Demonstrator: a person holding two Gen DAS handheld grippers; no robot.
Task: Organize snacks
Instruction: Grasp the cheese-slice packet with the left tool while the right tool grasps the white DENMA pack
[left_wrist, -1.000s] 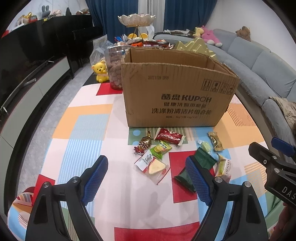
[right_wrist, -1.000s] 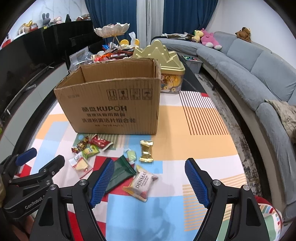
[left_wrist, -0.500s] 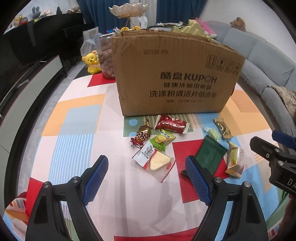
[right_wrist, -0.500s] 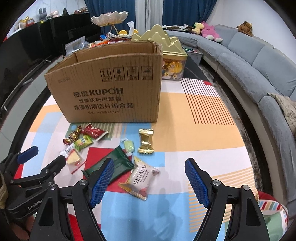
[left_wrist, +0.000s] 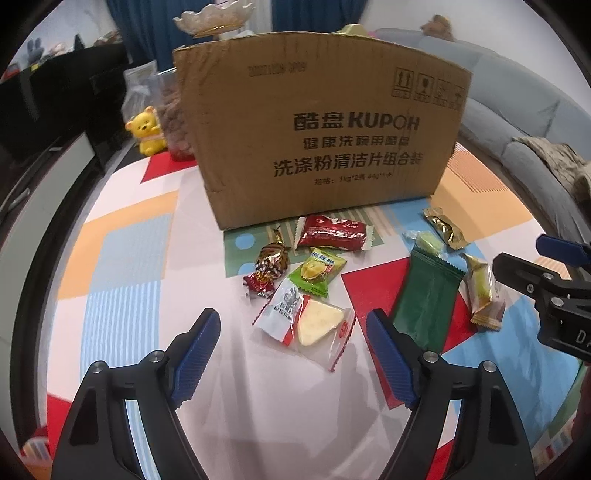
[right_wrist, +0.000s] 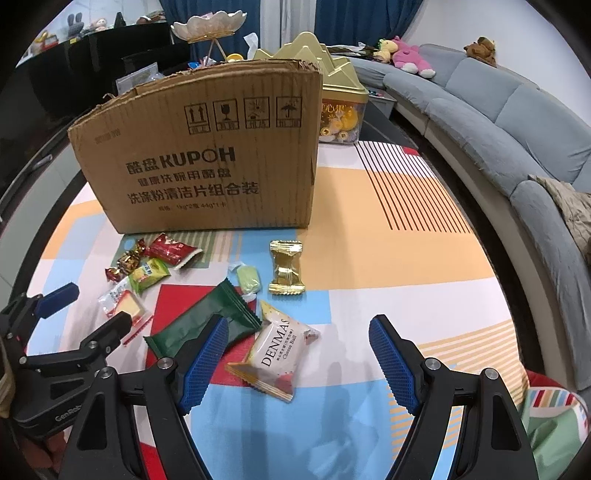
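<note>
Snacks lie loose before the cardboard box. Left gripper gapes empty over the cheese wedge packet; right gripper gapes over the DENMAS packet. Pickup likely comes next: descend, straddle, close.

Jar half hidden behind carton

A counter under a cloth of coloured blocks and stripes carries a cardboard box. Before the box lie loose snacks: a red pack, a striped candy, a green durian pack, a clear cheese wedge pack, a dark green sachet, a pale green candy, a gold pack and a white Denmas pack. Behind the box stand a gold tin and a yellow bear
</note>
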